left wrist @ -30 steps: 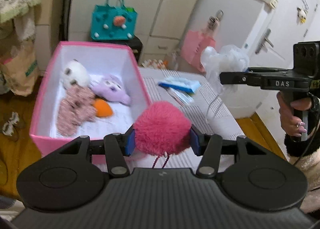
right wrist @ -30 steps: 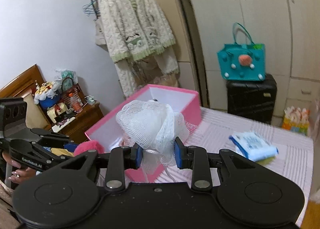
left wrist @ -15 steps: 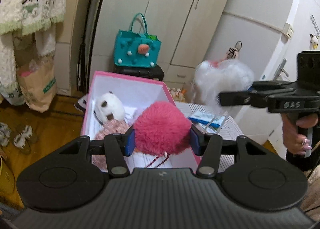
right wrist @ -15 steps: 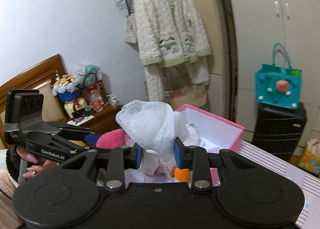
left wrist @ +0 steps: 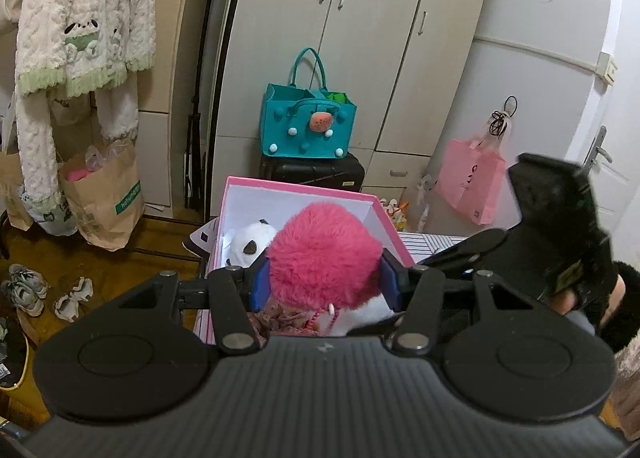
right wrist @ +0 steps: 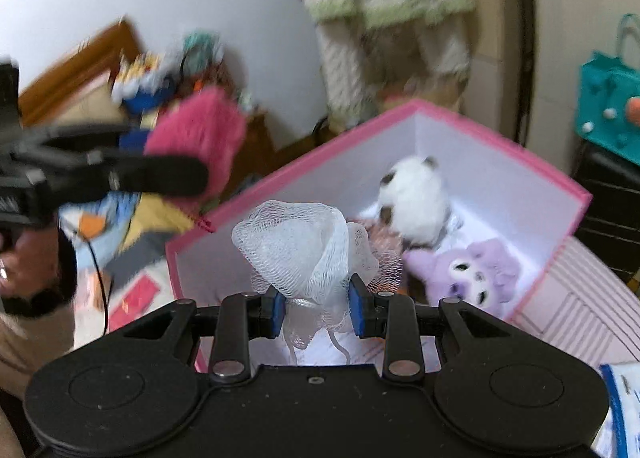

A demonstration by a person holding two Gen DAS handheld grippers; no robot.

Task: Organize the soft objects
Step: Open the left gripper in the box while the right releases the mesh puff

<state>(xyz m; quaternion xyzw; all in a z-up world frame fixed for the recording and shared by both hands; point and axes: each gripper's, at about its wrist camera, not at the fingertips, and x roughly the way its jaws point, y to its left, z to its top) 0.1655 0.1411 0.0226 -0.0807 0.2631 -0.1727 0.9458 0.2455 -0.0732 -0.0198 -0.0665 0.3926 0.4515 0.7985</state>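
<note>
Left wrist view, far left: cream knitted cardigan with green trim hanging on a rack, brown paper bags on the wooden floor beneath it, pale shoes lower left. Centre back: teal felt tote bag with pompoms sitting on top of a black hard-shell suitcase against the grey wardrobe doors.

Foreground centre: left gripper, blue pads pinching a round fluffy hot-pink pompom from both sides; a pink cord hangs below it. Pompom held above the near end of the open pink cardboard box with white lining. A white plush toy with dark patches lies in the box behind the pompom.

Right: pink plastic bag hanging on the wall; right gripper's body, blurred, at the right edge.

Right wrist view: the left gripper with the pink pompom shows blurred at far left, above the box's left wall. Right gripper pressed together on a white mesh bath puff, held over the near end of the box. Inside the box, right of the puff: the white plush, then a lilac plush toy by the right wall.
</note>
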